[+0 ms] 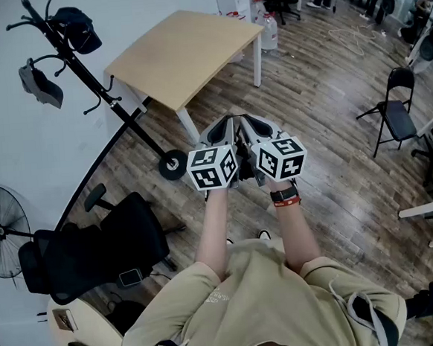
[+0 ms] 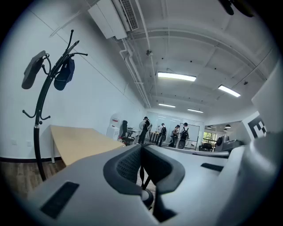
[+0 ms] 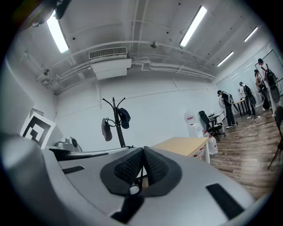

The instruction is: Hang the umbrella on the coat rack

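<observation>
Left hand-held gripper [image 1: 225, 128] and right hand-held gripper [image 1: 248, 126] are side by side out front, both pinched closed on nothing. Can't spot the umbrella in any view, so I'd say we're pre-pickup. Coat rack [image 1: 89, 72] is off left; next up is finding and grabbing the umbrella.

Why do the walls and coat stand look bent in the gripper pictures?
Left gripper view: the wide-angle lens bows the coat rack and blackens the corners. Right gripper view: black corners too, and the ceiling light glares white. Head view: evenly lit, only mildly curved.
</observation>
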{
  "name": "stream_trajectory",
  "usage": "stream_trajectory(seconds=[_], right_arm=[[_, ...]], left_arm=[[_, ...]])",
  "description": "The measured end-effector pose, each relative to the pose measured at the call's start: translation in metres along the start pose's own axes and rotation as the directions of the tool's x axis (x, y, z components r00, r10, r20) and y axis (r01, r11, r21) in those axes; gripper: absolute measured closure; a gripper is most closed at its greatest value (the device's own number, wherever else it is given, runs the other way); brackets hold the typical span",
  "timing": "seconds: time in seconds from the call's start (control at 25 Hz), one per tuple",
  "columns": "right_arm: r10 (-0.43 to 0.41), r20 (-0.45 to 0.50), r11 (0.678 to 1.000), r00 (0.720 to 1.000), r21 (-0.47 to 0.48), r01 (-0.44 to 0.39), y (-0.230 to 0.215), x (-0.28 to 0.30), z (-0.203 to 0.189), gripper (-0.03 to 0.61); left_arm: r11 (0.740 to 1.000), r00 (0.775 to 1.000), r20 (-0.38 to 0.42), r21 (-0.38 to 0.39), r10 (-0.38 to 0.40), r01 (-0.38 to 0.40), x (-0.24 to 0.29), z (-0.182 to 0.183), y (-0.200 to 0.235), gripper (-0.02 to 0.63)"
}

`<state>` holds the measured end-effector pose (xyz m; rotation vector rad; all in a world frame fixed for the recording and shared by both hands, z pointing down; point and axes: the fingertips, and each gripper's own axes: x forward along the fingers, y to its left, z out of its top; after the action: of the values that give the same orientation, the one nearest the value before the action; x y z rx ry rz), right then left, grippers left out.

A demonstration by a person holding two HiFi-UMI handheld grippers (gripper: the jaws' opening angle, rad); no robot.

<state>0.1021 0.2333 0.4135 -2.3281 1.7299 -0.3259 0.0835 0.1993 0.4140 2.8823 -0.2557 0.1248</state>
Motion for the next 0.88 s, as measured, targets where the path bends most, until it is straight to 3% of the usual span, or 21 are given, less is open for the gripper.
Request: stream_trajectory(seconds=[0.36, 0.6, 0.88], right_arm=[[0.031, 0.001, 1.0, 1.0, 0.007, -0.031, -0.037, -0.018, -0.001, 0.56], [0.043, -0.016, 0.998, 0.999, 0.049, -0.042, -0.055, -0.012, -0.006, 0.56], [0.059, -0.055, 0.998, 0.997, 0.042, -0.057, -0.068, 0.051, -0.012, 0.56]], left_arm=[[1.0, 0.999, 0.037, 0.0, 0.027, -0.027, 0.02, -0.019, -0.029, 0.591], [1.0, 1.0, 0.018, 0.004, 0.024, -0.024, 0.036, -0.03, -0.032, 0.591], [0.999, 0.999, 0.016, -0.019, 0.034, -0.034, 0.078, -0.023, 0.02, 0.591]])
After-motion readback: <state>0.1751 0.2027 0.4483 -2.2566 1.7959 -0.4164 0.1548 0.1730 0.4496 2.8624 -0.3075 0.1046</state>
